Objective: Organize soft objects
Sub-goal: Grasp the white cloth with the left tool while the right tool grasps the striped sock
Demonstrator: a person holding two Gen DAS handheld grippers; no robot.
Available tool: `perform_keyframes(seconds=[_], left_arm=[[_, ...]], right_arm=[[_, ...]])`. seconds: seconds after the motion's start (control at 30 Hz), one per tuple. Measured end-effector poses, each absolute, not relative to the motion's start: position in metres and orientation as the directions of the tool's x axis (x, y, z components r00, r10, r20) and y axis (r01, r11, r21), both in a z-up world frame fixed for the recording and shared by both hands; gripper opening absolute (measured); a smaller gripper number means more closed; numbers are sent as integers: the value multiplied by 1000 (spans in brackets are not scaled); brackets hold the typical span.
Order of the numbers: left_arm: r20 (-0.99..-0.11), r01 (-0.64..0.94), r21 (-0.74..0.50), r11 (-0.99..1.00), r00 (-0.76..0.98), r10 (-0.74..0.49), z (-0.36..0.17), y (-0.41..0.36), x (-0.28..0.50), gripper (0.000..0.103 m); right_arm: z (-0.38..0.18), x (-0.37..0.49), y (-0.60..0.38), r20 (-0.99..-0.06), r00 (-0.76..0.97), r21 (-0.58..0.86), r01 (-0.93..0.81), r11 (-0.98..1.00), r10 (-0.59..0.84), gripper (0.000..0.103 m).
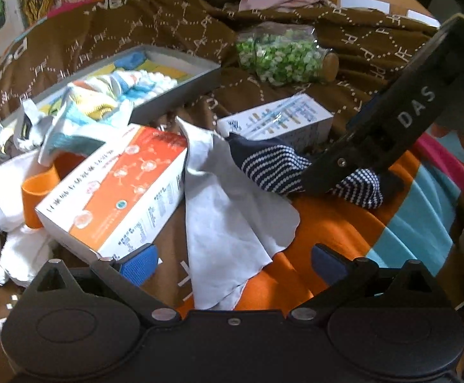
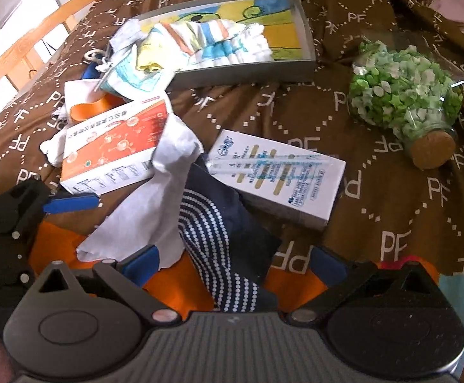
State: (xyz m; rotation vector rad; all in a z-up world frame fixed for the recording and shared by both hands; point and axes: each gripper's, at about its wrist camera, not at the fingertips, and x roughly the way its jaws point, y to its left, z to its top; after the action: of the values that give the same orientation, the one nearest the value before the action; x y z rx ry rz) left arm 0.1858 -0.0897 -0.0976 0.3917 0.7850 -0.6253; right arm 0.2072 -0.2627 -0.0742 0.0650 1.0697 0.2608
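Striped sock lies directly between the spread blue pads of the right gripper, its long axis running straight ahead toward the white box, while the left gripper, also spread, hovers nearer the grey cloth beside it.

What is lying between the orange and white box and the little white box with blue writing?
A pale grey cloth and the top of a navy sock with white dotted stripes lie between the orange and white box and the white box with blue writing, clearest in the right wrist view.
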Motion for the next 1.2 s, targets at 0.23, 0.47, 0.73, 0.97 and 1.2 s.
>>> perform_keyframes(seconds=[0.23,0.47,0.73,0.97,1.2], left_arm=[[-766,627,66,776,530,-364,-100,-88,193,95],[-768,614,65,787,534,-354,-100,-86,193,84],[-754,615,49,787,540,-374,-98,-86,191,64],[-752,626,65,777,542,-374,-98,-88,188,47],[-759,650,52,758,519,-393,-97,-92,183,25]], right_arm=[[-80,207,-260,-869,433,178,-176,968,238,102],[-80,206,-260,-869,426,197,-172,965,253,98],[-85,206,-254,-880,403,188,-194,963,253,84],[-86,205,-252,-883,407,169,-194,966,236,67],[-84,205,-251,-879,411,169,-205,964,242,48]])
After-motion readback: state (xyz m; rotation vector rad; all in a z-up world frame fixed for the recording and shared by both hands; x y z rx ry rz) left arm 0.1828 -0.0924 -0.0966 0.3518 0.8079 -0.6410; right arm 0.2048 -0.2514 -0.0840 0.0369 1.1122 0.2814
